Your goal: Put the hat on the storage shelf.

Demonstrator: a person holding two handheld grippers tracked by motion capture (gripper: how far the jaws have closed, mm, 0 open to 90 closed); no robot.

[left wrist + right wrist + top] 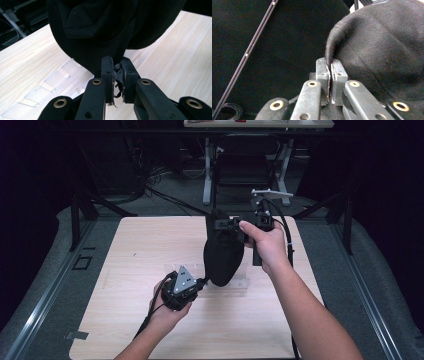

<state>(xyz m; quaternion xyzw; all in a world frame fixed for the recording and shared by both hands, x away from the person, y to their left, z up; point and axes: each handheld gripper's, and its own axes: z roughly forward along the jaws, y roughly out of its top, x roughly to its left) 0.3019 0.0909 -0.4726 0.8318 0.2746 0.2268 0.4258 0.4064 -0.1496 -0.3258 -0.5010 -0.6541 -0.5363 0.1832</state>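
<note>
Black cloth (222, 252): a dark woven fabric piece, pouch-like in shape, held up above the middle of the tabletop (150, 245); its upper edge is high and its rounded lower end hangs down close to the wood. In the right gripper view (382, 50) the weave and a folded hem show plainly.
Right gripper (235, 224): raised over the far half of the tabletop in the person's right hand (267, 245); its fingers (322, 75) are closed on the cloth's hem, the edge pinched between the two pads.
Left gripper (202, 282): low and near the tabletop, held in the left hand (167, 312), with the grey three-cornered plate (184, 280) on top; its fingers (107, 72) are clamped on the lower edge of the cloth (110, 30), and frayed grey padding shows between them.
Clear plastic rack (240, 282): a transparent slotted piece lying flat on the tabletop beneath and beside the hanging cloth; its slots show in the left gripper view (52, 82).
Tabletop: light wood grain, with a strip of grey tape (76, 335) at its near left corner.
Writing: no brand, label or lettering can be read on the cloth, the grippers or the rack.
Background: a dark chair (242, 170) and white desk legs (206, 175) stand beyond the far edge.
</note>
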